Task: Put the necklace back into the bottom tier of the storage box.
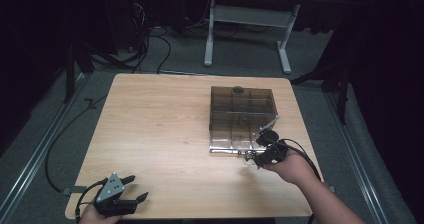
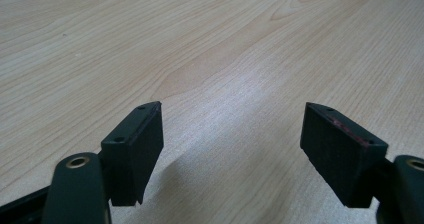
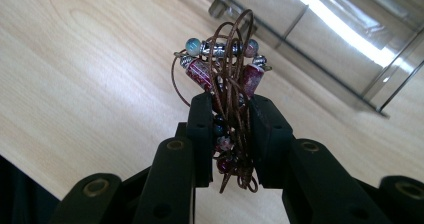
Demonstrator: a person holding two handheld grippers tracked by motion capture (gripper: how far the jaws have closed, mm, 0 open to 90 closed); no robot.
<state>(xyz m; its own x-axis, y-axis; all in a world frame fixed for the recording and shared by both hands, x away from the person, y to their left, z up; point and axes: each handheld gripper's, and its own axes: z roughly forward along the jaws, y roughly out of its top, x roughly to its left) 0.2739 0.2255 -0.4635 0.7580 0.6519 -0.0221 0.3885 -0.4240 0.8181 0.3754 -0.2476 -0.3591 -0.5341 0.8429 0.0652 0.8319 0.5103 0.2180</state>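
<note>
1. Two grippers show in the high view. My left gripper sits at the near left corner of the table, jaws spread and nothing between them. My right gripper is at the near right, just in front of the smoky clear plastic box; its lid is swung open and the dividers inside show. Something small sits at that gripper's tips, too tiny to make out from here.

2. Left gripper view: I see the left gripper with both black jaws released and wide apart, bare wood grain of the table between and beyond them.

3. Right gripper view: my right gripper is clenched on a bracelet, a bundle of brown cord loops strung with dark red, blue-grey and silver beads. The cords run down between the pads and the beaded part stands above them. Behind it, the box edge crosses the upper right, near the bracelet.
</note>
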